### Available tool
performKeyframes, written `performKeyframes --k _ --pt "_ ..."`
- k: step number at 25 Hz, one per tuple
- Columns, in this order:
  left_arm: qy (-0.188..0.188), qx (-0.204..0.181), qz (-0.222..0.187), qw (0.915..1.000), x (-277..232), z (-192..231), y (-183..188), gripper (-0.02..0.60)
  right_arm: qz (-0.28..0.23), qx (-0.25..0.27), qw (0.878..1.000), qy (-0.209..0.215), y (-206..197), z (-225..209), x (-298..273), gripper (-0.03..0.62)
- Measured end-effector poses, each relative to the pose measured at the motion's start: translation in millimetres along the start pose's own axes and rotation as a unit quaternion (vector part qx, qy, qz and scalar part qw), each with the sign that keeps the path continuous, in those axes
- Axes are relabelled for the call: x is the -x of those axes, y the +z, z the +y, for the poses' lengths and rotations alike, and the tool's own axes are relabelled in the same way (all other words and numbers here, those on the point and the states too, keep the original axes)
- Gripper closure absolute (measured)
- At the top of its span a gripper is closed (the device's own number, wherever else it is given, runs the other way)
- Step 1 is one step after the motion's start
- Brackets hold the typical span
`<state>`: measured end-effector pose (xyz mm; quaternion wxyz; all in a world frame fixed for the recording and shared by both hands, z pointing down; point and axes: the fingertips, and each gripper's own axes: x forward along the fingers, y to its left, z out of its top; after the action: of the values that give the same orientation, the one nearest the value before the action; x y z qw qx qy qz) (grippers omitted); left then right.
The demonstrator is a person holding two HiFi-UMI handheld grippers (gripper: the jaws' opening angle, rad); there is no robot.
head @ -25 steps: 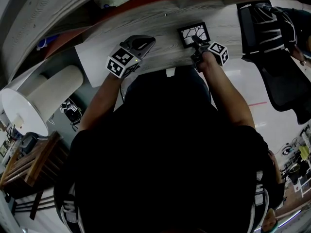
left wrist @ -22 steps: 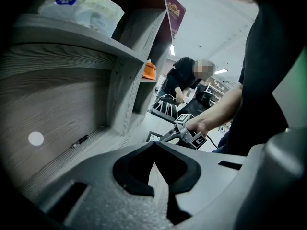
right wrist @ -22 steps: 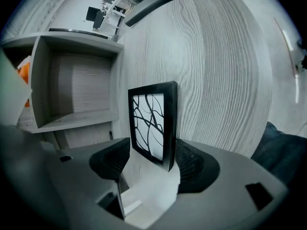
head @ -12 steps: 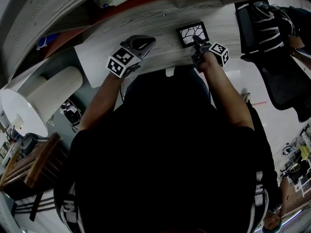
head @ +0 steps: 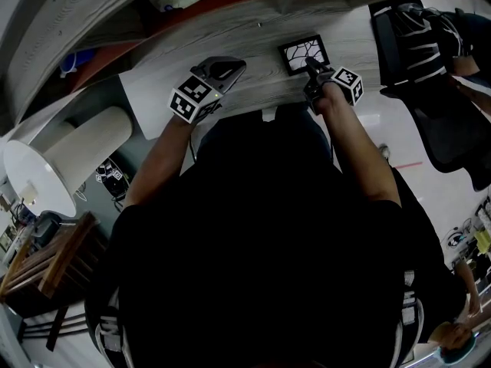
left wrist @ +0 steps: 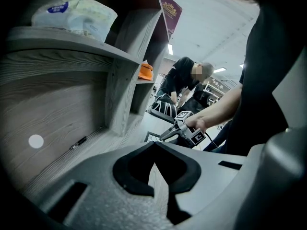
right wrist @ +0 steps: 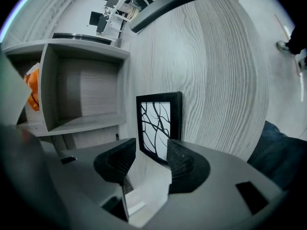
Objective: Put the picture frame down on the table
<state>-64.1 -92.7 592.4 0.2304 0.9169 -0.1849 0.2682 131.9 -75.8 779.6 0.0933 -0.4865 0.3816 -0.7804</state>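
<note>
The frame [right wrist: 160, 123], laid on the table [right wrist: 225, 80], is flanked at six o'clock by the right gripper [right wrist: 151, 145], parted though just narrowed; the left gripper [left wrist: 154, 145] is closed.

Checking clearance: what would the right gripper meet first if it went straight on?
Probably the picture frame on the table; its near edge sits between the right gripper's jaws, which have just been closing.

Head view looked steeply down onto the tabletop [head: 253, 67], both gripper views sat low and close over it, facing the shelf [right wrist: 81, 99], all three shared the frame [right wrist: 160, 123].
</note>
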Motion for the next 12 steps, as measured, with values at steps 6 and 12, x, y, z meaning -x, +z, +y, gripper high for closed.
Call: performKeyframes --k 6,12 --pt "-0.002 0.000 0.002 1.0000 1.3 -6.8 -2.2 0.565 -0.007 0.010 1.000 -0.001 3.6 2.2 8.3 0.470" --pt "-0.001 -0.002 0.000 1.0000 3.4 -8.6 -4.4 0.565 -0.011 0.023 1.000 0.000 4.0 1.3 10.6 0.530"
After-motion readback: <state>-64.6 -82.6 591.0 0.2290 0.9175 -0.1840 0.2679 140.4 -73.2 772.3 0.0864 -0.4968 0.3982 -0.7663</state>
